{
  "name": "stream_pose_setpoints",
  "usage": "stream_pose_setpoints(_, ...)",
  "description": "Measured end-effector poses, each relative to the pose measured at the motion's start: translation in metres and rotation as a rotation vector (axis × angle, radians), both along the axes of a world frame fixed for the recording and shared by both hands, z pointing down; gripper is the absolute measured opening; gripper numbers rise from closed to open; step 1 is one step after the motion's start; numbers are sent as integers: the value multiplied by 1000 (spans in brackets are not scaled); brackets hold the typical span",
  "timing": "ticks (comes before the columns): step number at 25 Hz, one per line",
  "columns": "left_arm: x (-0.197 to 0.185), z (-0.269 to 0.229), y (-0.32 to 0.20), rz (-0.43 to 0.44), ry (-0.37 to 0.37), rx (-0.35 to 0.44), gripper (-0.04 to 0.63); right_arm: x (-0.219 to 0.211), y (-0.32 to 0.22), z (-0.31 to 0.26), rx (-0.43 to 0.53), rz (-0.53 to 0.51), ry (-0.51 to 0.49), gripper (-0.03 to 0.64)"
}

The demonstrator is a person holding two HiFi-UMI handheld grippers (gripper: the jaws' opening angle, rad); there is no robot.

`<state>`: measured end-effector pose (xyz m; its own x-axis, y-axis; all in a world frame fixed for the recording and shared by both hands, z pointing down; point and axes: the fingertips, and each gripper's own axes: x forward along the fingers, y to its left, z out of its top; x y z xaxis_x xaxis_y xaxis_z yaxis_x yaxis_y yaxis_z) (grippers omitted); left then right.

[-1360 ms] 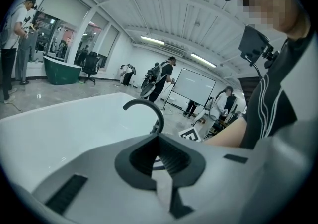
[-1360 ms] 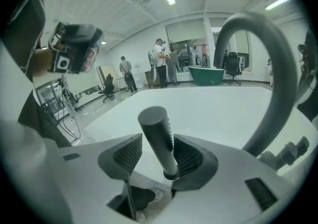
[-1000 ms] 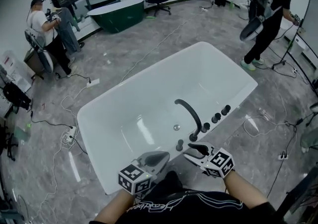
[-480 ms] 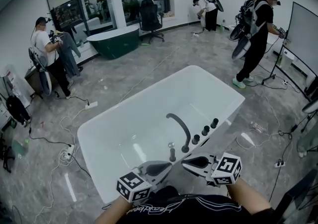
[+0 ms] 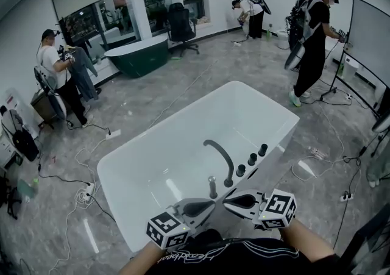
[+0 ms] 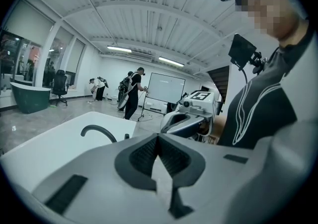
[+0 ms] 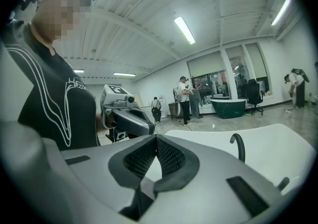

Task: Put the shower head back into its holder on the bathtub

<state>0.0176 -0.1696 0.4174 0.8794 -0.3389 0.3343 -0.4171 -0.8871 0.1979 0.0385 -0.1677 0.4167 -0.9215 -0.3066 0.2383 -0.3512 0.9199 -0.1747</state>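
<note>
A white bathtub (image 5: pixel 152 146) fills the middle of the head view. A dark curved spout (image 5: pixel 220 157) and three dark knobs (image 5: pixel 251 159) stand on its near rim. Left of the spout, a short dark handset with a shiny top, the shower head (image 5: pixel 212 187), stands upright on the rim. My left gripper (image 5: pixel 209 205) and right gripper (image 5: pixel 227 199) hover just in front of it, tips facing each other, both shut and empty. The left gripper view shows shut jaws, the right gripper (image 6: pixel 191 118) and the spout (image 6: pixel 99 131). The right gripper view shows shut jaws and the left gripper (image 7: pixel 128 118).
Power strips and cables (image 5: pixel 85 189) lie on the grey floor left of the tub. A green bathtub (image 5: pixel 137 59) and an office chair (image 5: pixel 181 27) stand far back. Several people work around the room, one near a whiteboard (image 5: pixel 367 36) at the right.
The right gripper's jaws have shut from wide open. Both grippers have risen and pulled back from the tub rim. The head view has lifted to show more of the room.
</note>
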Motion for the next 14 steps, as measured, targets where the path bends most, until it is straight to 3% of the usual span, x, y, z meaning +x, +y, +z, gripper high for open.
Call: stream_pose_setpoints(14,-6,4,-1,-10,-5,17,4,-9,-1,-3,16,11,-28,12)
